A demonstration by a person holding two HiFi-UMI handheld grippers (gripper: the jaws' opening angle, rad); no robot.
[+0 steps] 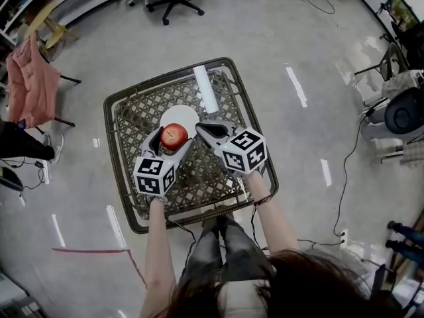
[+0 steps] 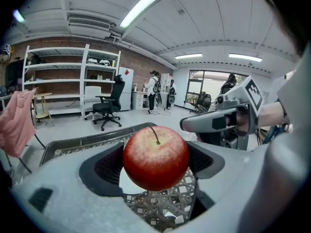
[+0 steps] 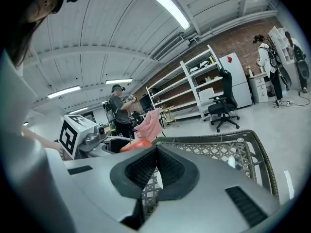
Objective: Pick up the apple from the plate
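Head view: the left claw (image 1: 173,138) pinches the apple (image 1: 174,136) over the plate's (image 1: 189,114) near edge on the desk (image 1: 218,177). The right claw (image 1: 201,128) sits just beside it.

Left gripper view: the pads grip the apple's widest part, stem up. Best to lift straight, squeezing evenly.

Right gripper view: the jaws are pressed together and empty, best held clear of the apple.
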